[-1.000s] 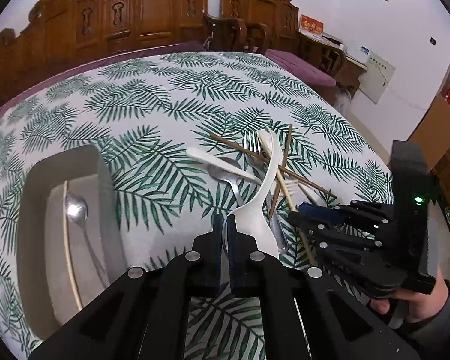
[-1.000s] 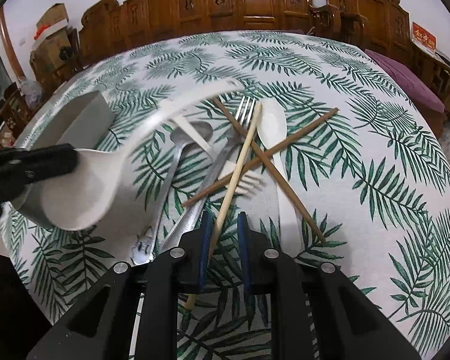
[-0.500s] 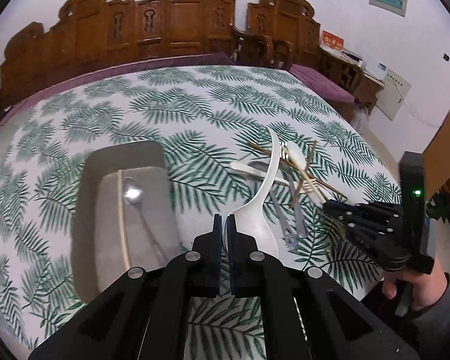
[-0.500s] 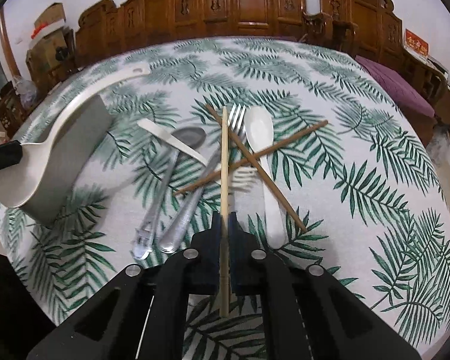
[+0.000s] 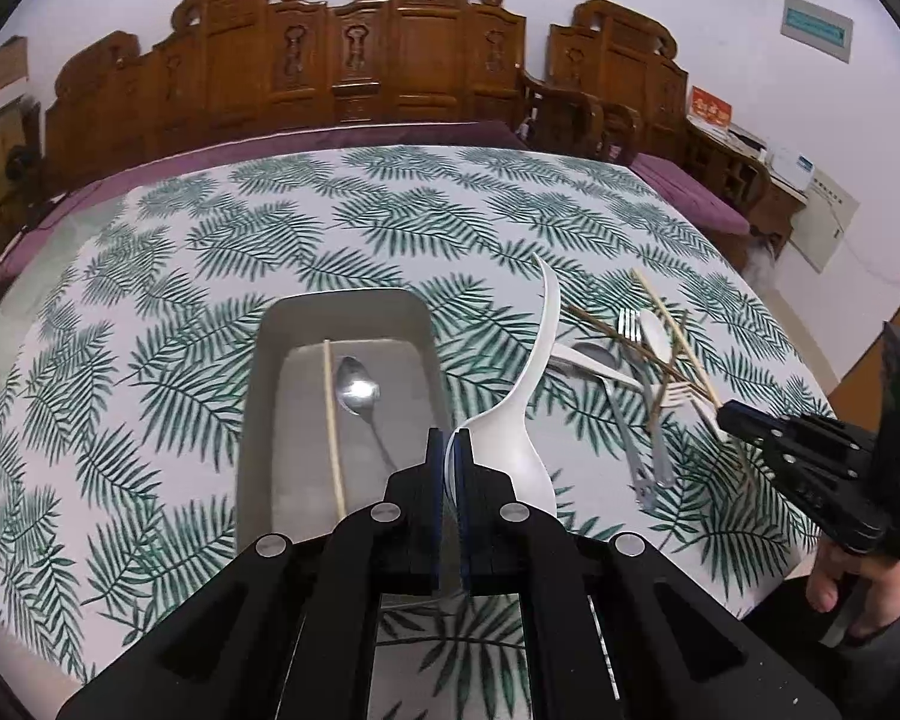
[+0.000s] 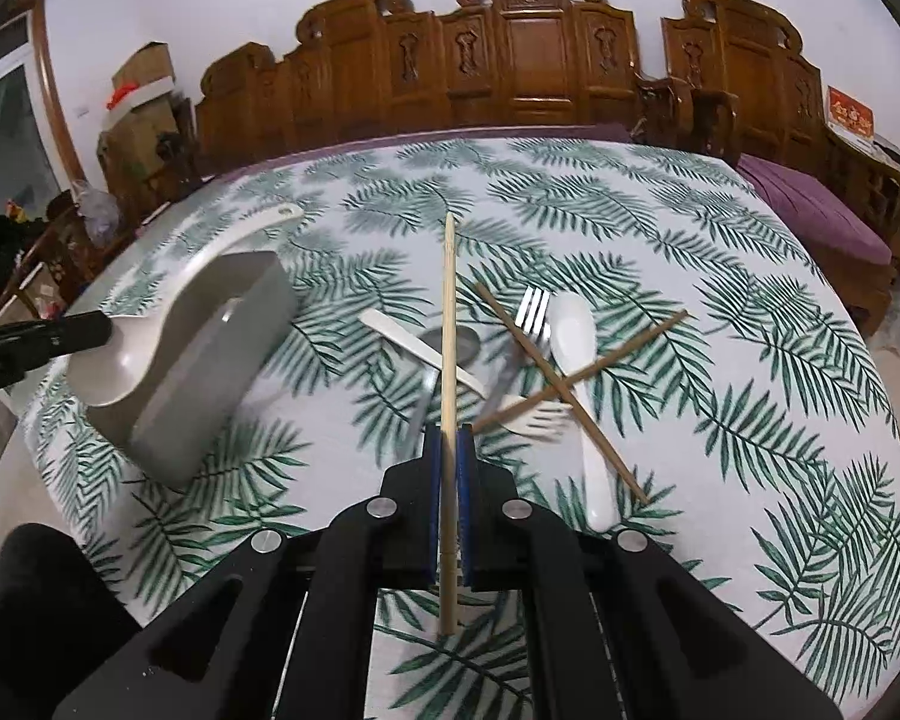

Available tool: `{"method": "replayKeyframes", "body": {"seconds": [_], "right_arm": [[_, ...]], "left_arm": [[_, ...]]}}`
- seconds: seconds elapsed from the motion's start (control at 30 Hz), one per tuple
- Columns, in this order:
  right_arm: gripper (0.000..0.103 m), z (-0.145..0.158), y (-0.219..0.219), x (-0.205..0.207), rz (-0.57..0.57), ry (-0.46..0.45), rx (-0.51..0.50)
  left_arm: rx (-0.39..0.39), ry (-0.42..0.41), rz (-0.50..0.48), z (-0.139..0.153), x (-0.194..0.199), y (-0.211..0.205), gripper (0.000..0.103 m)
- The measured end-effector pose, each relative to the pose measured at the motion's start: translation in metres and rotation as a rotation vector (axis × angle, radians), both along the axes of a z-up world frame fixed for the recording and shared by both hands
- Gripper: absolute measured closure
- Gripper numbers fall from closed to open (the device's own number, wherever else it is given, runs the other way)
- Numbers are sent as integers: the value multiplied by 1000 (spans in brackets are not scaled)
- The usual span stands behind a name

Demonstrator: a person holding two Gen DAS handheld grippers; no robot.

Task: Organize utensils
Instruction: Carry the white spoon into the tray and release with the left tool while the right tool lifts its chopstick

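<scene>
The leaf-print tablecloth (image 5: 330,228) fills both views; the grey tray (image 5: 258,420), centre-left in the left view, holds a chopstick and a metal spoon; the utensil pile (image 6: 540,372) lies centre-right; the left gripper (image 5: 448,450) clamps a white ladle (image 5: 528,396) above the tray's right edge; the right gripper (image 6: 448,450) pinches a pale chopstick (image 6: 448,312); next, probably lowering the ladle into the tray

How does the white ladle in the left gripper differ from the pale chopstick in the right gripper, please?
The white ladle is broad-bowled and curved; the pale chopstick is thin and straight. The ladle hangs beside the grey tray; the chopstick is above the utensil pile. Both are clamped and lifted.
</scene>
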State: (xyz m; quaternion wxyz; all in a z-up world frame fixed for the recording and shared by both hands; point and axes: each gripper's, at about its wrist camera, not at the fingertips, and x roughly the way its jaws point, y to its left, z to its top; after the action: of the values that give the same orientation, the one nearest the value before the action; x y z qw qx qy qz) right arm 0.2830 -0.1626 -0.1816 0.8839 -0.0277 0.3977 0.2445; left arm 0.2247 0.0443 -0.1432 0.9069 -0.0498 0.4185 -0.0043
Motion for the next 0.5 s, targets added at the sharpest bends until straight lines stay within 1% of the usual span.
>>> {"method": "replayKeyframes", "body": {"seconds": [0.1,0.3,0.5], "right_arm": [[97,11,7,-3,23,-22,-7],[97,27,24,-7,61,-33,-6],[97,36,40,-11,92,-41,-1]], "left_arm": [[0,-3,18,2,0,7,101],[8,-19,64,6,-5,26,101],[20,4,111,-4,-5,47,101]]}}
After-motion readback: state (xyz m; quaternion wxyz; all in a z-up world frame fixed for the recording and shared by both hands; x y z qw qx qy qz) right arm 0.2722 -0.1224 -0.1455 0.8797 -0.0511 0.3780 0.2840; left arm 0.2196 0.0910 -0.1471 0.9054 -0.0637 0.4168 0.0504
